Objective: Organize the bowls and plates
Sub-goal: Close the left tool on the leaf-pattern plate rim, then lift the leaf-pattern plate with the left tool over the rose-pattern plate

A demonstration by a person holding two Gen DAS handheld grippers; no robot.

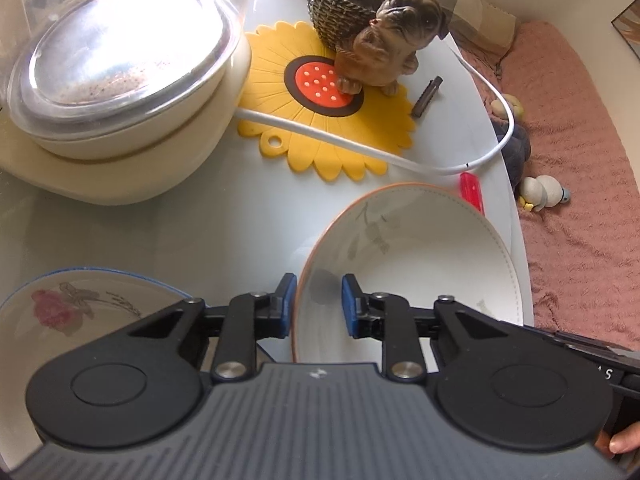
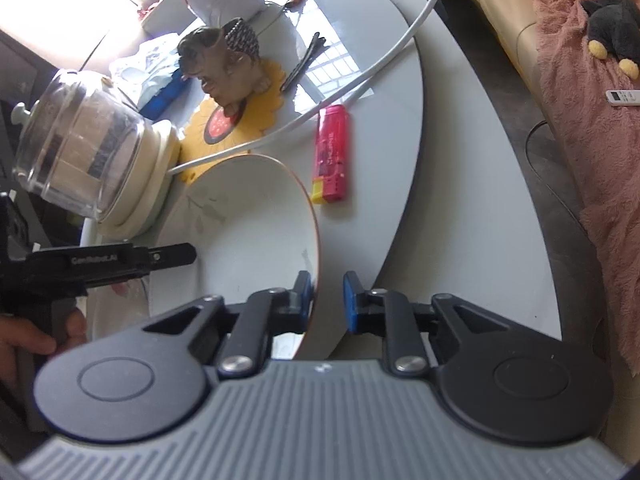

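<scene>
A white plate with an orange rim and a faint grey leaf print [image 1: 420,264] lies on the white table; it also shows in the right wrist view [image 2: 256,220]. My left gripper [image 1: 318,304] is open, its blue pads straddling the plate's left rim. My right gripper [image 2: 328,300] is open, its pads straddling the plate's right rim. A second plate with a blue rim and a pink flower [image 1: 72,312] lies at the lower left, partly hidden by my left gripper. My left gripper also shows from the side in the right wrist view [image 2: 160,258].
A cream appliance with a glass bowl [image 1: 120,80] stands at the back left. A yellow sunflower mat [image 1: 320,108] carries a dog figurine with a wicker basket [image 1: 384,40]. A white cable [image 1: 400,152], a red lighter [image 2: 332,152] and a dark hair clip [image 1: 428,98] lie nearby. The table edge [image 1: 516,208] is at right.
</scene>
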